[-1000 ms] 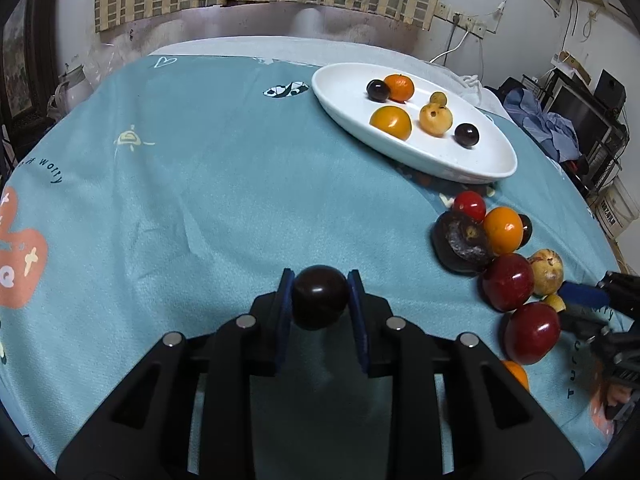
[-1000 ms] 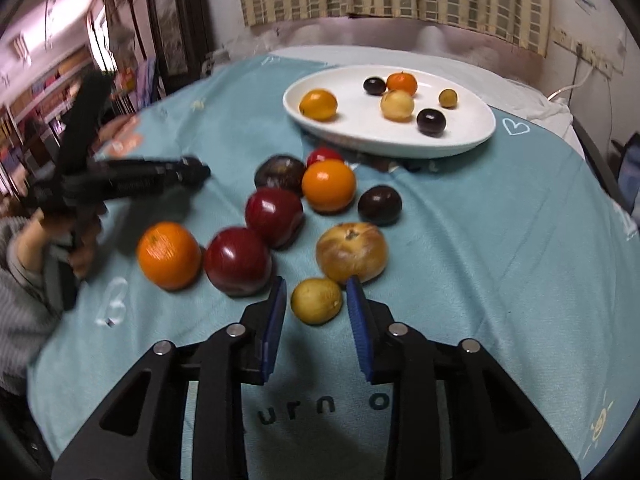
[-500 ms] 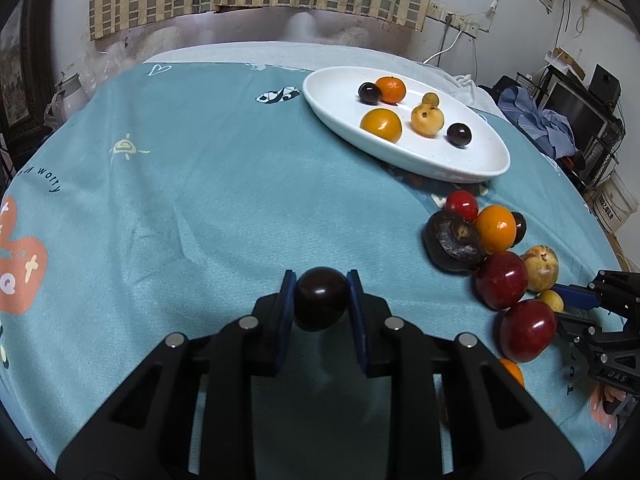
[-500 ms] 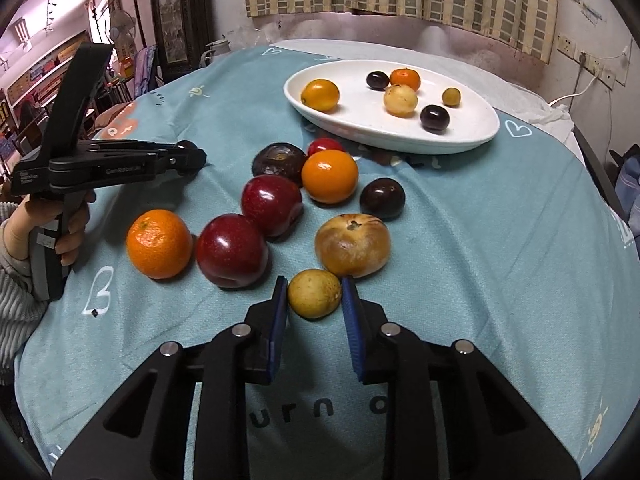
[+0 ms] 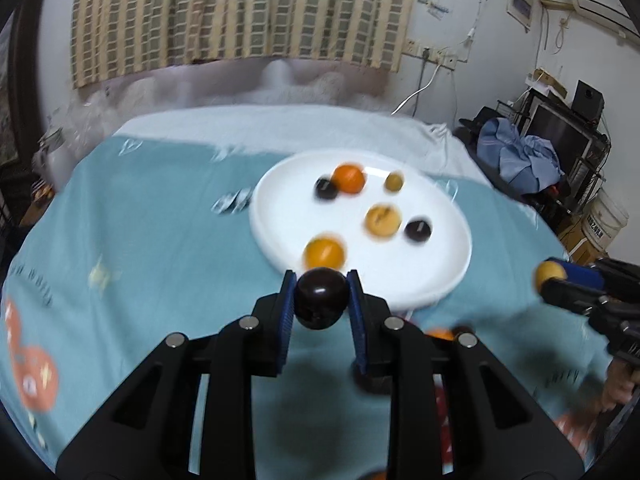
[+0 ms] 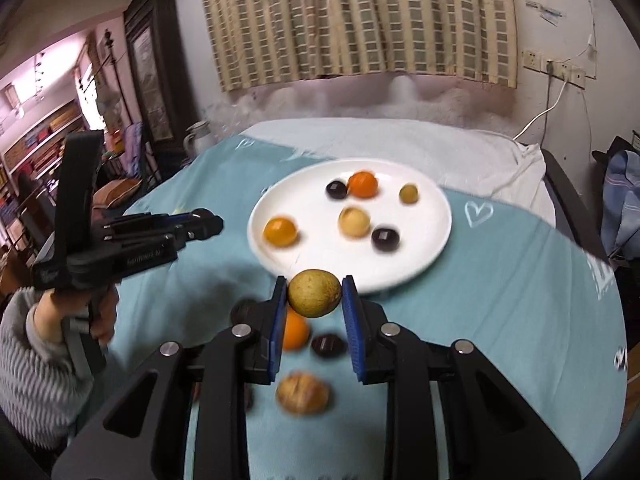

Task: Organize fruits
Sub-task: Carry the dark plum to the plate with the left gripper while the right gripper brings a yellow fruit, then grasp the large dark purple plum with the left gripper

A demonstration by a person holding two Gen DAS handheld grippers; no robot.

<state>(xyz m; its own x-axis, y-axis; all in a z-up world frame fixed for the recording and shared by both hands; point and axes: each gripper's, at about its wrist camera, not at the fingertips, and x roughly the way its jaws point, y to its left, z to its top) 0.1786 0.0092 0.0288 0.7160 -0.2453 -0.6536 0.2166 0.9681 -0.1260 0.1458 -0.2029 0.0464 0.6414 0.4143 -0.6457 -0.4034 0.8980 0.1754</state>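
Carrying one fruit in each hand, I have the left tongs [image 5: 321, 300] clamped on a dark plum [image 5: 320, 298] and the right tongs [image 6: 314, 294] clamped on a small yellow-green fruit [image 6: 314, 293], both held in the air on the near side of the white plate [image 6: 434, 236]. The plate already has six pieces on it, and the rest of the pile lies below my right tongs: an orange [image 6: 295, 332], a dark plum [image 6: 328, 346] and a tan mottled fruit [image 6: 303, 393] on the cloth.

My worry is the drop. Both fruits are round and gripped only at their sides, so a sharp swing could squirt one out, and I judge it would roll across the cloth. Released too high, either could bounce on the plate, knock the fruit already there or run over the shallow rim. Both tongs head for the same plate, so they could also clash.

Underneath is a teal printed cloth [image 5: 160, 240] spread over what looks like a bed or padded bench, soft and slightly uneven. A checked curtain [image 6: 360, 20] hangs behind, cables and sockets line the wall, and shelves stand at the left.
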